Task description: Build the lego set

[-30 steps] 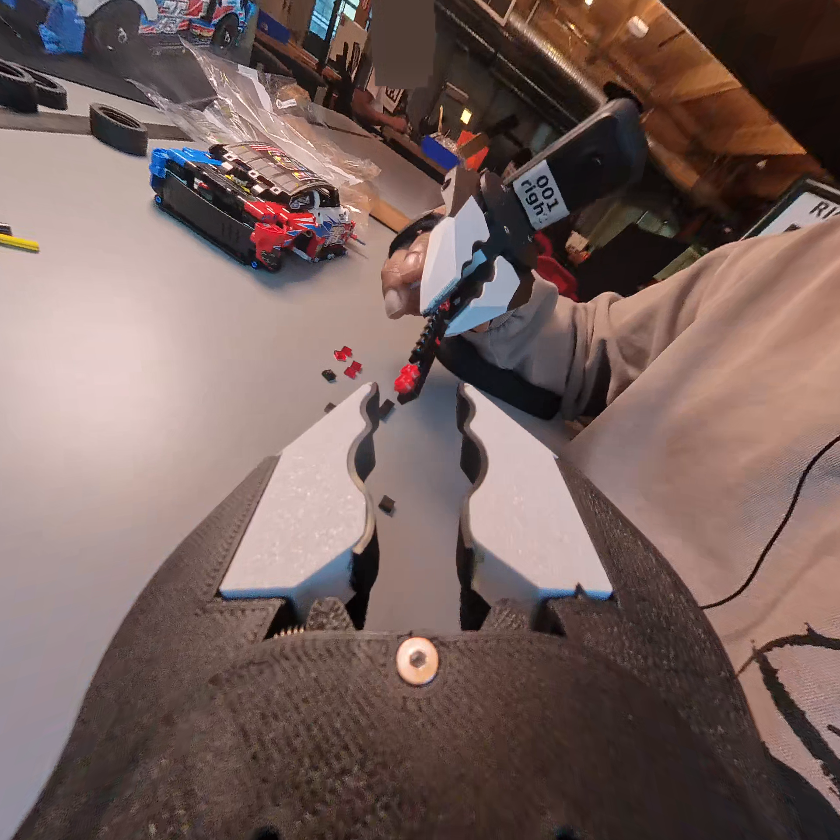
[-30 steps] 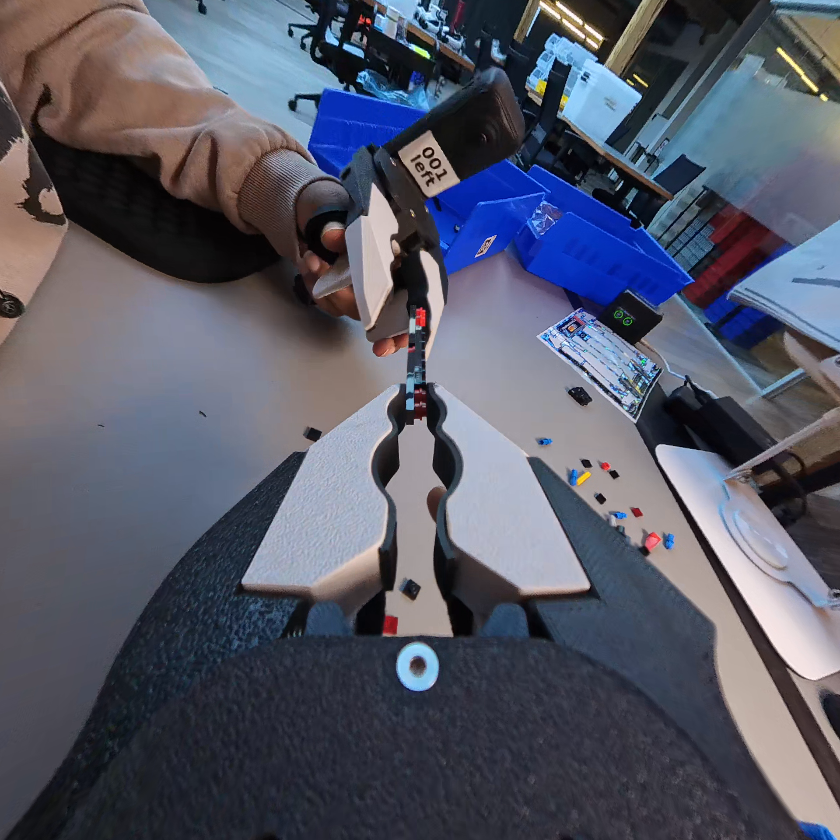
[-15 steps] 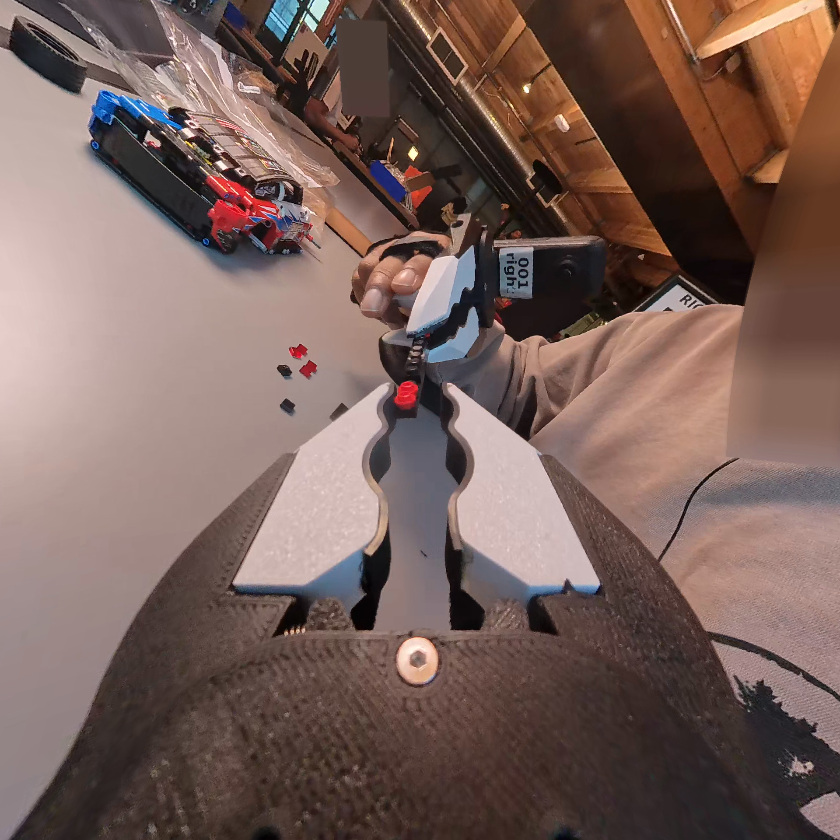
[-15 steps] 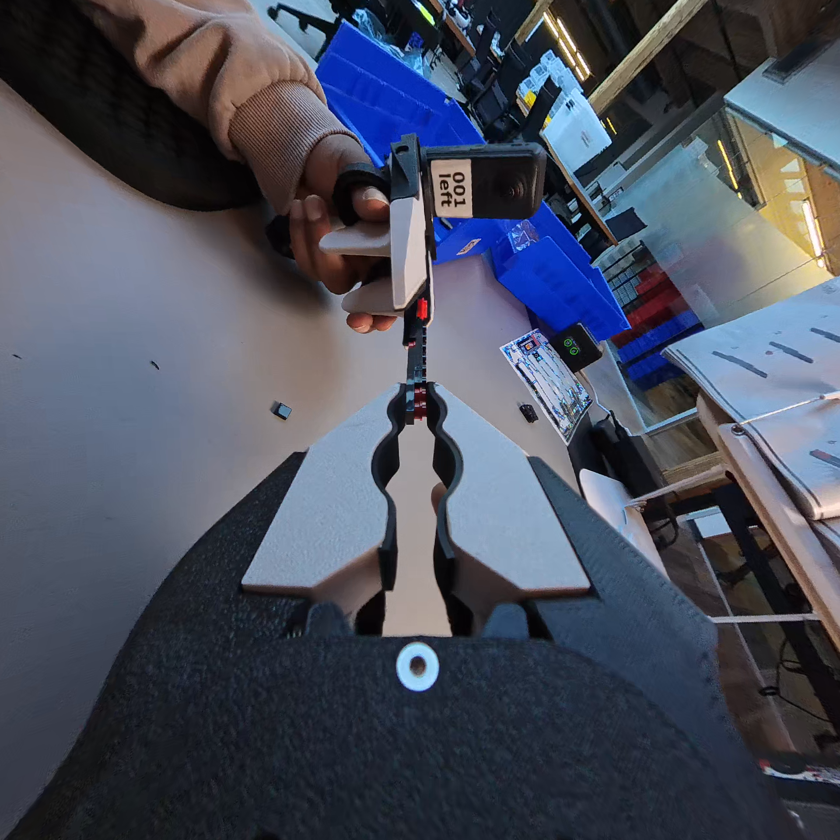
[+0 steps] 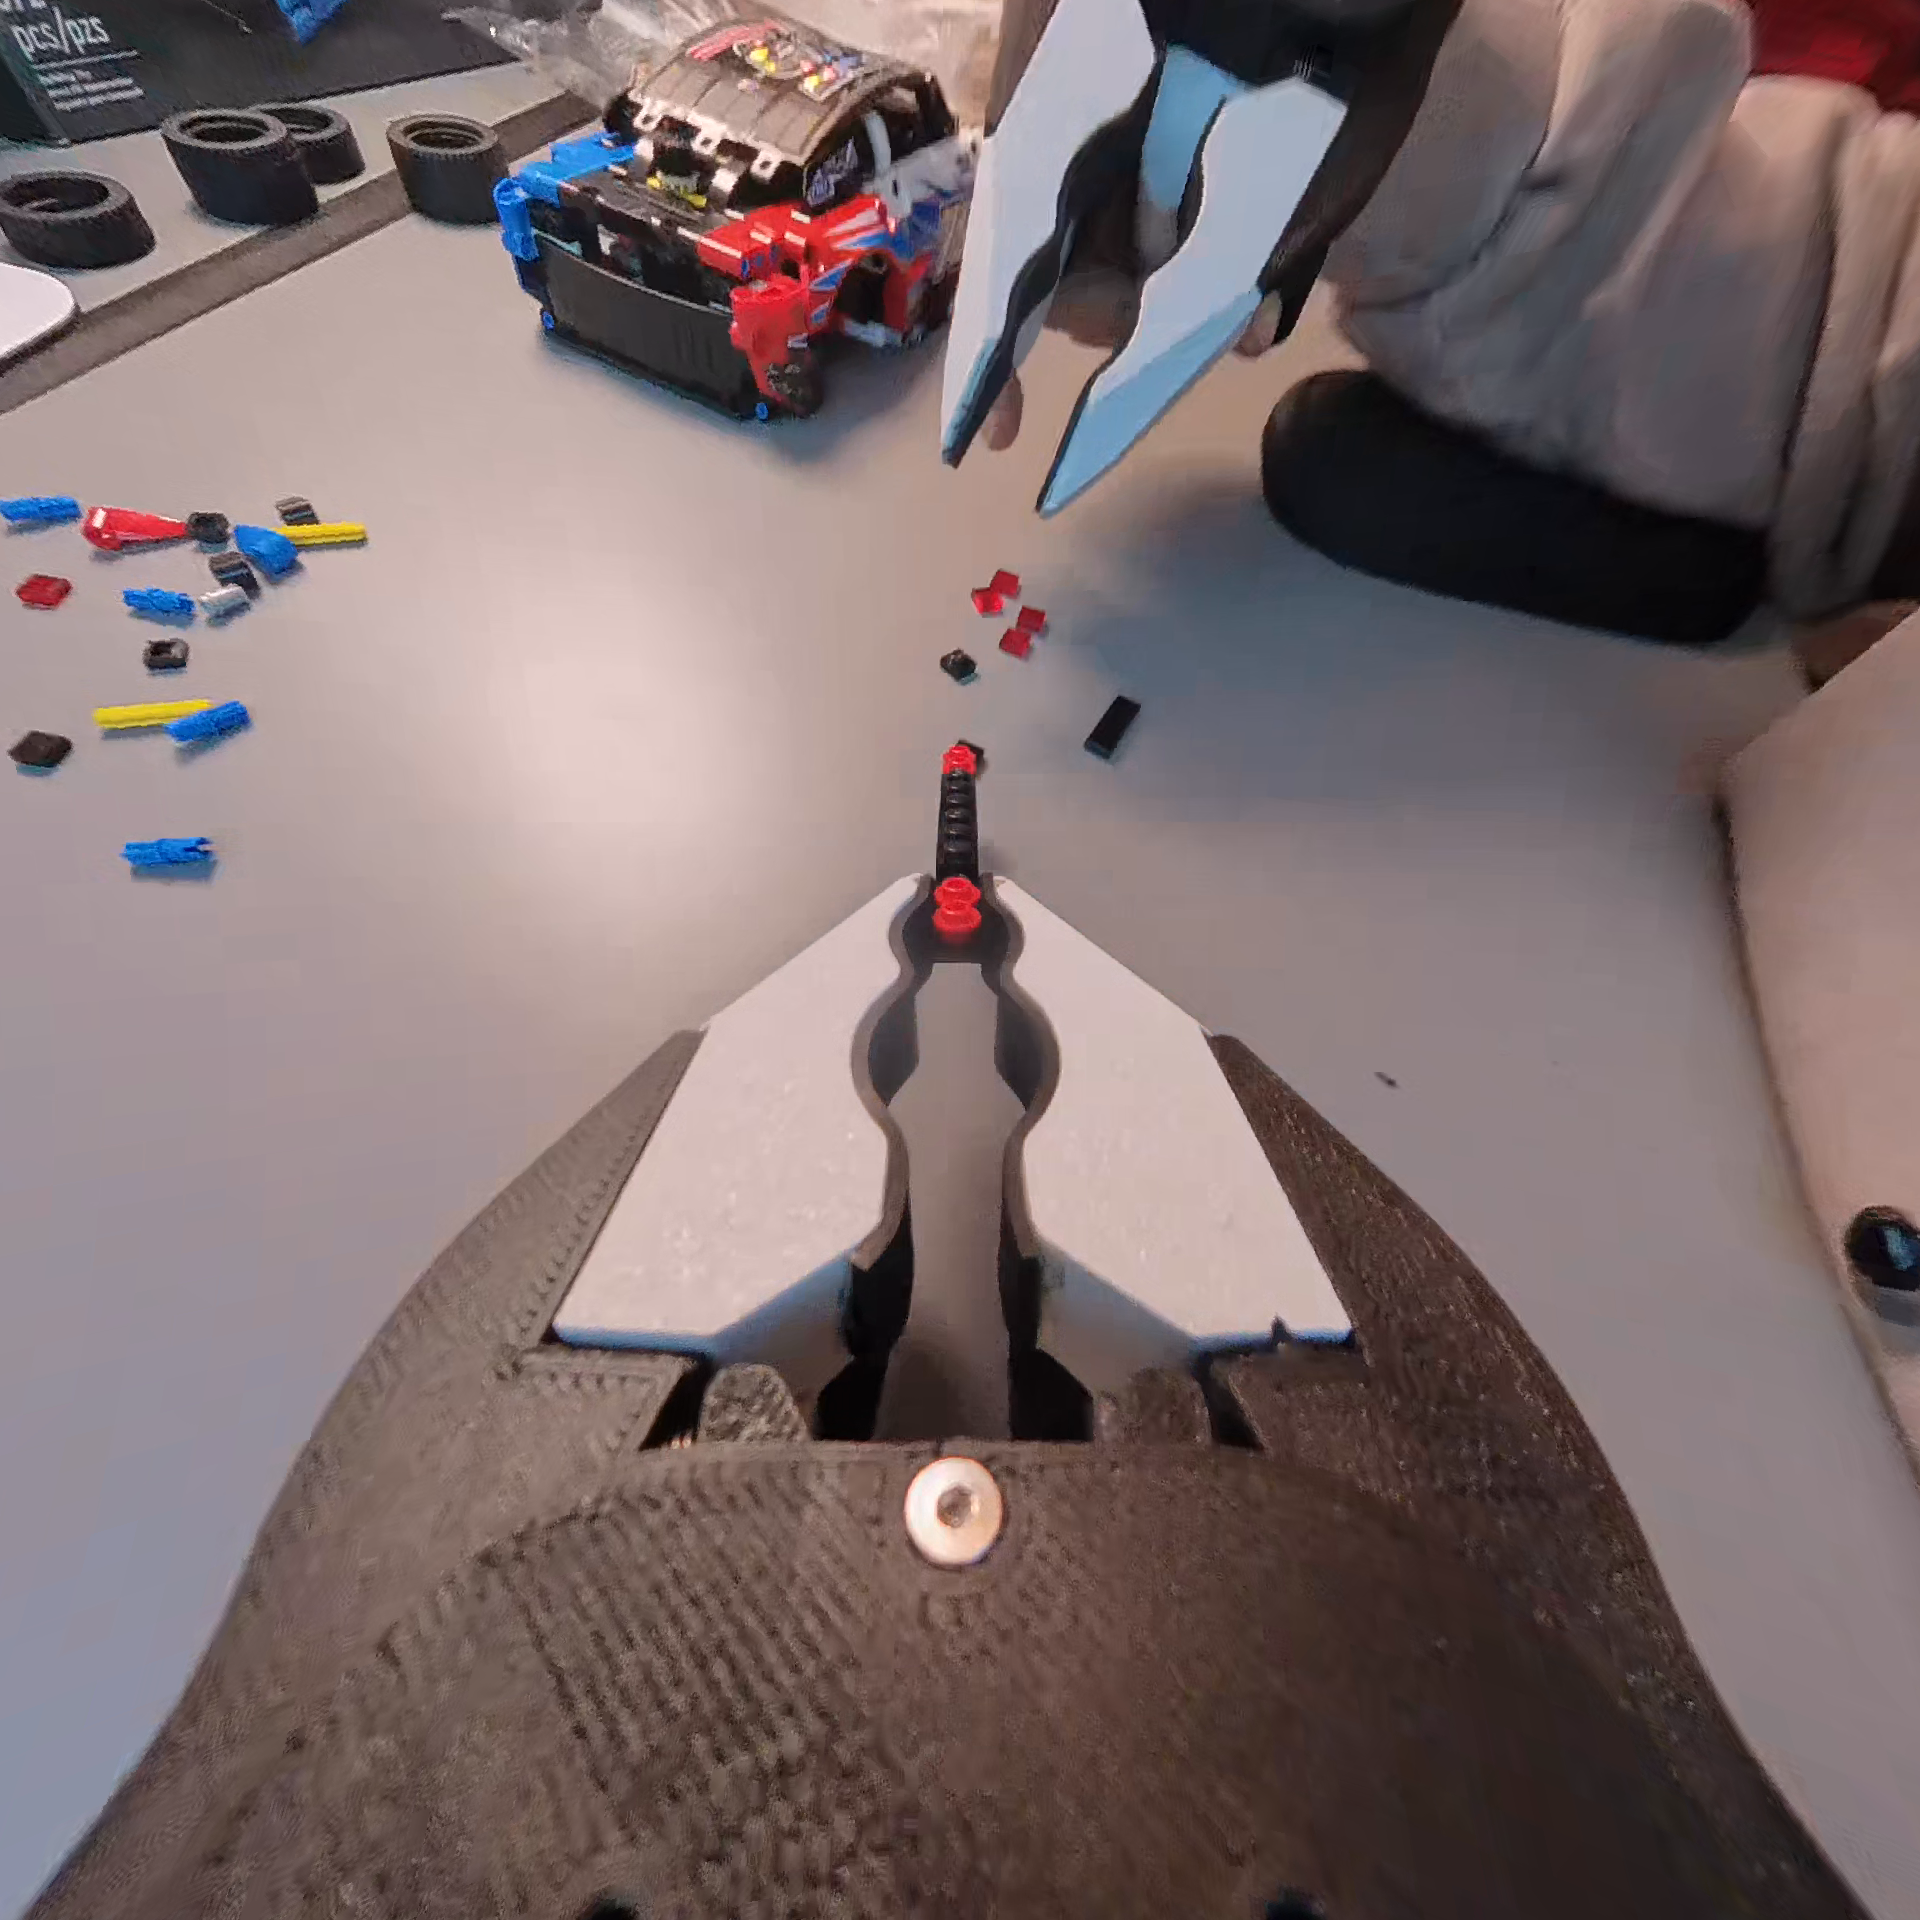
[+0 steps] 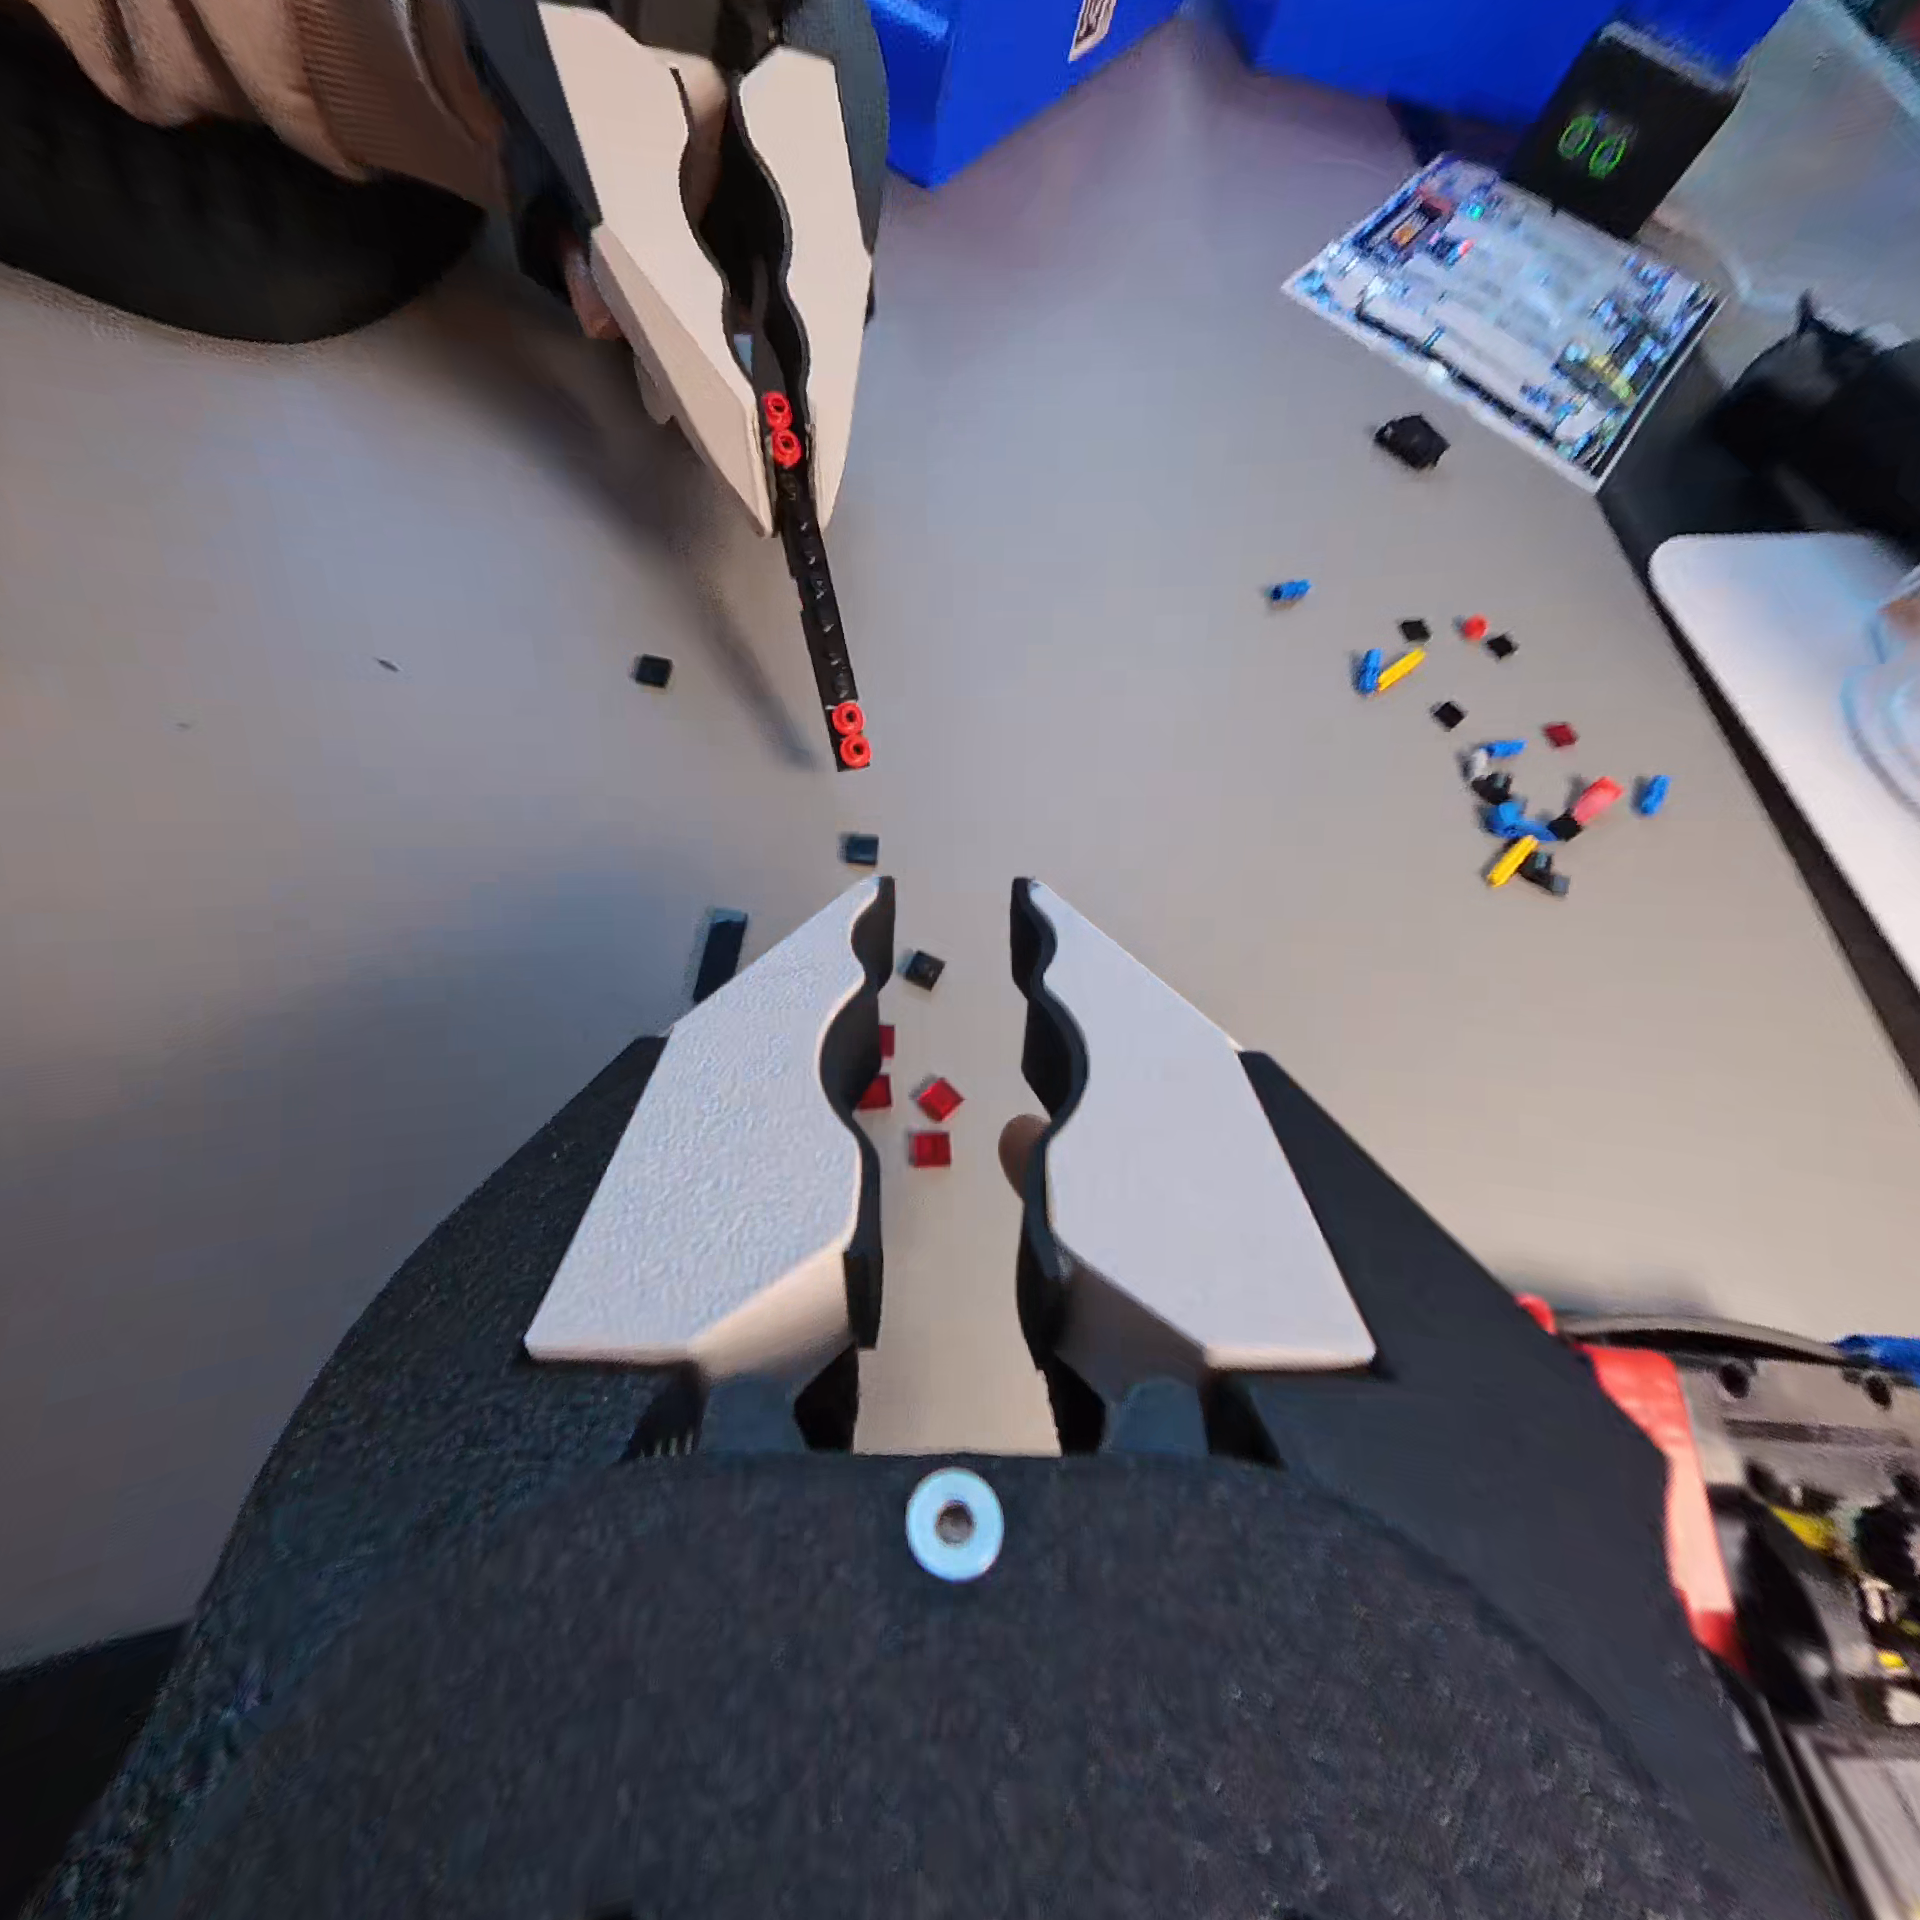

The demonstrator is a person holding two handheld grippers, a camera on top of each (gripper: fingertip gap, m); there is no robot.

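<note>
Between the left tool's [image 5: 954, 902] closed tips sat a black strip [image 5: 956, 821] with red studs; the right tool [image 6: 954, 899] hovered open, empty. Behind, the car [image 5: 743, 249] looked half-built, tyres [image 5: 239, 166] and loose bricks [image 5: 187, 603] still unused on the desk [image 5: 520, 935].

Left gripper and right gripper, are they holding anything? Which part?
The left gripper is shut on the black lego strip, pinching one end by its two red studs. The right gripper is open, holding nothing.

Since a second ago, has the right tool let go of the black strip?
Yes. The right tool now stands open and apart from the black strip, above the red tiles on the table; only the left tool grips it.
</note>
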